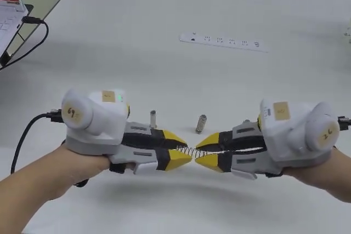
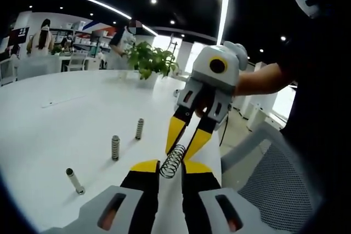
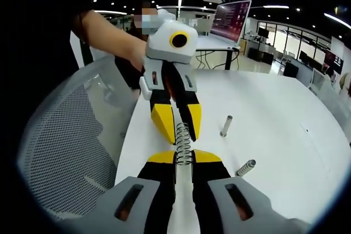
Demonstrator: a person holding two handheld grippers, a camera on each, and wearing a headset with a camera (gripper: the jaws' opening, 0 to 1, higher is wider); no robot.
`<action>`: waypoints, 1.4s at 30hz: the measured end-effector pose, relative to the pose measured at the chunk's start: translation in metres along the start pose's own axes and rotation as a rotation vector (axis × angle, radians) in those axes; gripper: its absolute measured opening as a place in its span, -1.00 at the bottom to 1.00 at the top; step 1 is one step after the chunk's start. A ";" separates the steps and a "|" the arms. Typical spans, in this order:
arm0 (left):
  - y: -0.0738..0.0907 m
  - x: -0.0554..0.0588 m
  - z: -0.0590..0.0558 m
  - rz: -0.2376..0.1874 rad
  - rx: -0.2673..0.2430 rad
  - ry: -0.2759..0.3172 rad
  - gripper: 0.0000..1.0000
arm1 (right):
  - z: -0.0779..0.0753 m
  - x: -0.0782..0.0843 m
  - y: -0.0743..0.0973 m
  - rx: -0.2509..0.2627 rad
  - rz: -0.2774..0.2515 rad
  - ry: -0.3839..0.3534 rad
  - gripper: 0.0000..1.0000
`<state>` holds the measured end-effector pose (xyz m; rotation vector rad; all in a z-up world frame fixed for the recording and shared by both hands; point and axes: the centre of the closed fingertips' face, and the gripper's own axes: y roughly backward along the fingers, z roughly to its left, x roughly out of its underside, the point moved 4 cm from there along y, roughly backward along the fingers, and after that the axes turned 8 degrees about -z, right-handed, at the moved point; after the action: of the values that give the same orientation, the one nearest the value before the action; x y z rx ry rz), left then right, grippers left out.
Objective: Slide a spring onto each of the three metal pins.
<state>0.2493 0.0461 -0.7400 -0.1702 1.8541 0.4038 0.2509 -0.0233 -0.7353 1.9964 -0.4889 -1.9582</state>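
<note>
Closed jaws of my left gripper [image 1: 186, 149] and right gripper [image 1: 198, 152] are pinching the small coiled steel spring [image 1: 192, 150] lengthwise between them; the bare grey metal pin [image 1: 153, 119] is standing upper-left of it, nearer my left.

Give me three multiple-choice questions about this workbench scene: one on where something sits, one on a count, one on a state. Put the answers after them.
1. Where does the long white power strip lie?
A) on the white table, beyond the pins
B) between the two grippers
C) at the table's near edge

2. In the left gripper view, how many short metal pins already wear a spring?
A) none
B) two
C) three

3. What state is the loose coiled metal spring in?
A) lying flat on the table
B) seated on a pin
C) held in the air between the left gripper and the right gripper

Answers: A, the strip lies far up the table. B, two sprung pins stand near one bare pin. C, each gripper's yellow jaw tips close on one end.
</note>
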 end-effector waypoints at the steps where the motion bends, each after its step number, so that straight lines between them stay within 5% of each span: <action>1: 0.000 0.000 0.000 -0.001 0.001 -0.002 -0.87 | 0.000 0.000 0.000 0.000 0.000 -0.001 -0.85; 15: 0.000 -0.006 -0.005 -0.029 0.025 -0.067 -0.92 | -0.002 -0.002 0.004 -0.002 -0.029 -0.036 -0.84; 42: 0.005 -0.010 -0.009 -0.033 0.035 -0.040 -0.97 | -0.003 0.001 0.008 0.005 -0.022 -0.072 -0.84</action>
<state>0.2433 0.0470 -0.7270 -0.1681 1.8155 0.3494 0.2539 -0.0307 -0.7323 1.9484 -0.4916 -2.0496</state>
